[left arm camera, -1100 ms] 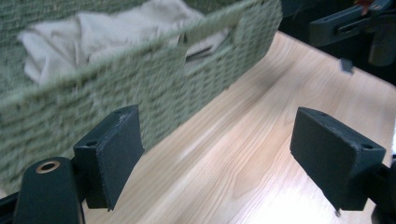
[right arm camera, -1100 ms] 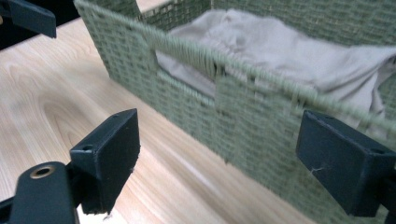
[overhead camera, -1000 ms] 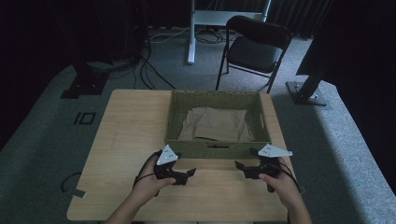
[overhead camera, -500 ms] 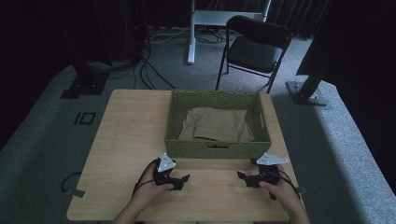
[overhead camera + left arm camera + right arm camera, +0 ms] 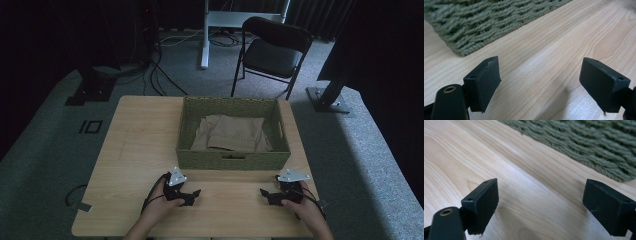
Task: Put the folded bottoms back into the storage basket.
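My left gripper [image 5: 196,192] sits low over the wooden table [image 5: 140,145], just in front of the woven basket [image 5: 232,161], its jaws spread wide with nothing but bare wood between them. The folded tan cloth [image 5: 231,133] lies flat inside the basket, well beyond my reach for now, so I judge the sound move is to lift over the near wall rather than push through it, and come down on the cloth's near edge. My right gripper [image 5: 264,192] mirrors the left at the basket's other front corner, jaws likewise wide apart and empty. I should keep both at matching height, so the cloth rises evenly.
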{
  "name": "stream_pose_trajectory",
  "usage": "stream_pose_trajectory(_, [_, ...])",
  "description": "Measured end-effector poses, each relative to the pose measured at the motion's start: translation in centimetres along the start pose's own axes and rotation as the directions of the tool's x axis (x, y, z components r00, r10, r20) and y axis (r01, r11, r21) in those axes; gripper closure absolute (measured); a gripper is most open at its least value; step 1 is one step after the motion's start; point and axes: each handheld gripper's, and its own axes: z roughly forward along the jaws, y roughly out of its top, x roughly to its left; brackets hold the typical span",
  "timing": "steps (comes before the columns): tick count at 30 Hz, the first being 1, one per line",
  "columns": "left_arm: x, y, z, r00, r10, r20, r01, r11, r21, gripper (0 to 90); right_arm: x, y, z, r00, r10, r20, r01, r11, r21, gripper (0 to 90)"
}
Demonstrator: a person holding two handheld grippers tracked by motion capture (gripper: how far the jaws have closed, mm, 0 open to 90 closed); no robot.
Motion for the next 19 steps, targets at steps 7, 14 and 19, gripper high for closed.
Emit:
stream_pose_trajectory(7, [-0.09, -0.26, 0.04, 0.9951, 0.05, -0.085, -0.044, 0.9968, 0.067, 16.4, -0.09, -0.15, 0.1, 0.9995, -0.011, 0.03, 0.011, 1.0, 0.013, 12.4])
stream_pose_trajectory(14, [-0.15, -0.26, 0.06, 0.9944, 0.037, -0.099, -0.03, 0.9975, 0.064, 14.5, -0.04, -0.18, 0.09, 0.9996, -0.013, 0.024, 0.013, 1.0, 0.013, 12.4])
stream_pose_trajectory(19, [-0.34, -0.25, 0.12, 0.9931, 0.024, -0.115, -0.017, 0.998, 0.062, 14.5, -0.03, -0.18, 0.1, 0.9996, -0.014, 0.024, 0.013, 1.0, 0.013, 12.3])
